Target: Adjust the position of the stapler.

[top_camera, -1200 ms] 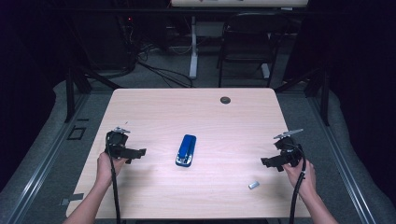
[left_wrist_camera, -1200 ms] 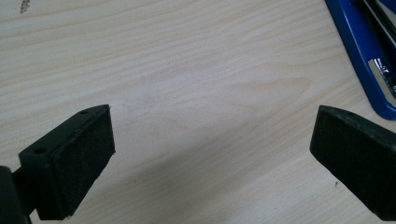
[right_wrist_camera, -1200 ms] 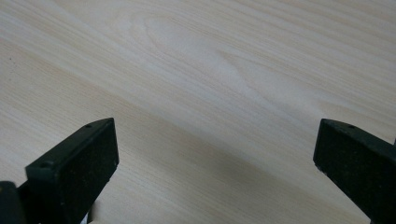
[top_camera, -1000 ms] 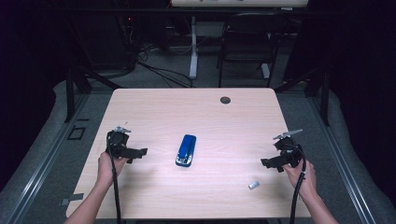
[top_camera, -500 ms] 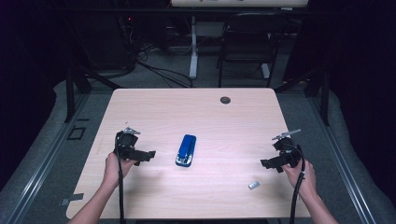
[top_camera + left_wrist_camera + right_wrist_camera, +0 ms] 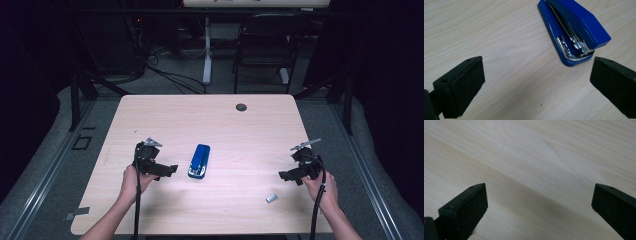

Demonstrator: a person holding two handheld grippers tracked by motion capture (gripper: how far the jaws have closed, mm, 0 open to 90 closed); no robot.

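A blue stapler (image 6: 199,161) lies flat near the middle of the pale wooden table (image 6: 210,125). My left gripper (image 6: 170,170) hovers just to its left, open and pointing at it. In the left gripper view the stapler (image 6: 574,30) lies ahead and to the right of the wide-apart jaws, its metal front end towards me; the left gripper (image 6: 536,85) holds nothing. My right gripper (image 6: 285,175) is open near the table's right edge, over bare wood (image 6: 536,170). A small silver strip of staples (image 6: 271,198) lies in front of it.
A round dark grommet (image 6: 241,107) sits near the table's far edge. Beyond the table stand a dark chair (image 6: 265,45), a white post (image 6: 206,55) and cables on the floor. A person's forearms come in from the bottom.
My left gripper has moved right across the table towards the stapler. The right gripper has hardly shifted. The stapler and staples lie where they were.
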